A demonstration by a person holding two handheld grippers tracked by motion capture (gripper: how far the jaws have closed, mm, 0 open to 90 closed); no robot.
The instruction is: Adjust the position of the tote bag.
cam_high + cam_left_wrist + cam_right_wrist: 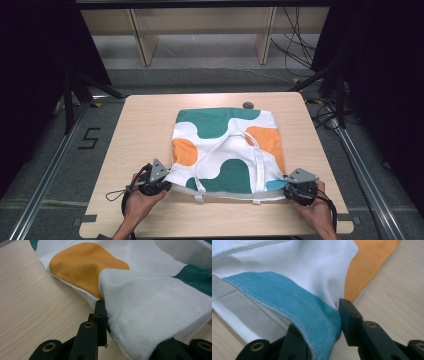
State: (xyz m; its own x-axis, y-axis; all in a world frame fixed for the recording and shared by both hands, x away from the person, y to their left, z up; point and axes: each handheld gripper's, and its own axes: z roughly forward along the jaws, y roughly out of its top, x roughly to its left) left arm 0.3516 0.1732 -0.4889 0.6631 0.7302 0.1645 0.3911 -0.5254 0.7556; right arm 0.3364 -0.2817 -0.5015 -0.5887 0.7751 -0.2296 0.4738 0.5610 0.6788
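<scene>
A light wooden table (145,125) seen from above, with a cloth tote bag (225,150) lying flat at its centre. The bag is white with large teal and orange patches, and its two white handles (257,155) loop across its upper face. Its open mouth, edged with a grey hem, faces the near edge of the table. A small dark round object (248,105) sits on the table just past the bag's far edge.

A person's hands come in from the near side, each holding a black two-jaw tool. The left gripper (162,181) is at the bag's near left corner. In the left gripper view its jaws are drawn in narrow and pinch the white fabric of that corner, which bunches up between them, with an orange patch just beyond. The right gripper (289,187) is at the bag's near right corner. In the right gripper view a fold of blue-teal hem lies between its jaws, one jaw under the cloth and the other pressed against the fold's edge, so it grips that corner.

Beyond the table are a grey floor, wooden shelf legs (142,40) and loose cables (295,45).
</scene>
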